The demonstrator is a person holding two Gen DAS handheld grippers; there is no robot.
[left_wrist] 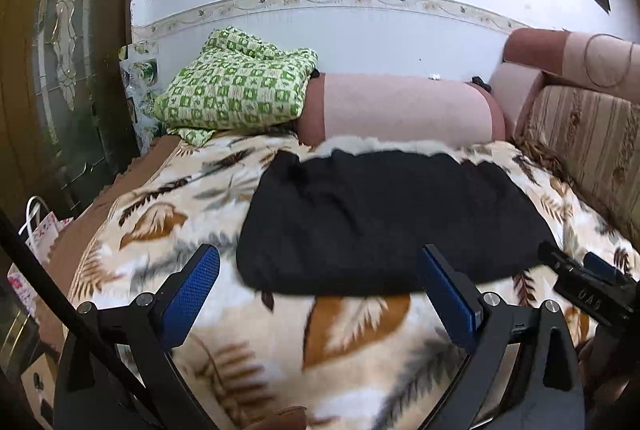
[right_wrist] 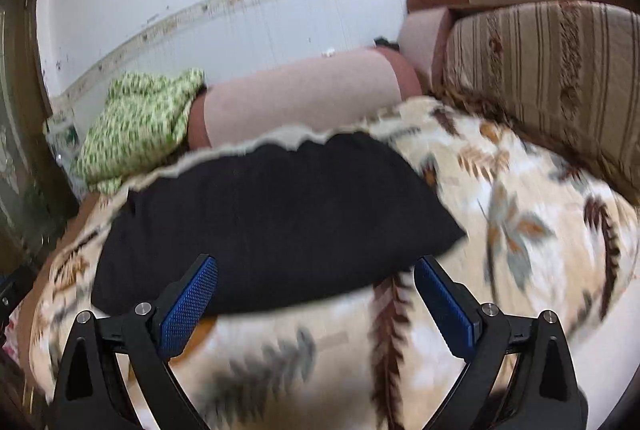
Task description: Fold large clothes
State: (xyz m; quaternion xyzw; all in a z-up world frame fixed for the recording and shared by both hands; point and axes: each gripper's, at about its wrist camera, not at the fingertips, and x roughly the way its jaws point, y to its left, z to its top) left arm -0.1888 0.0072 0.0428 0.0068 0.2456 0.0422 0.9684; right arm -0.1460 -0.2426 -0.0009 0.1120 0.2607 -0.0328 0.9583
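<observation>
Two sets of fingers, both spread wide and holding nothing, are what I have to work with here. From the left wrist view, my left gripper (left_wrist: 320,294) hovers over the near part of the leaf-patterned blanket (left_wrist: 352,334) that covers the sofa, and the black garment (left_wrist: 384,222) lies flat just beyond the fingertips, its near edge between the two blue pads. It already looks like a compact rectangle, with a white furry trim (left_wrist: 372,145) showing along its far edge, so I judge at least one fold is done. The right gripper (left_wrist: 588,278) pokes in at the right edge of this view, close to the garment's near right corner. Farther back sit a green checked cloth (left_wrist: 236,85) on the left and a pink bolster (left_wrist: 400,109) against the wall. From the right wrist view, my right gripper (right_wrist: 316,290) is likewise parted and empty, the left pad just over the garment's (right_wrist: 272,222) near edge, the right pad over bare blanket (right_wrist: 520,230). The picture is blurred, so I cannot tell whether either pad touches the cloth. What is left, I think, is perhaps one more fold in half, or simply a tidy-up.
</observation>
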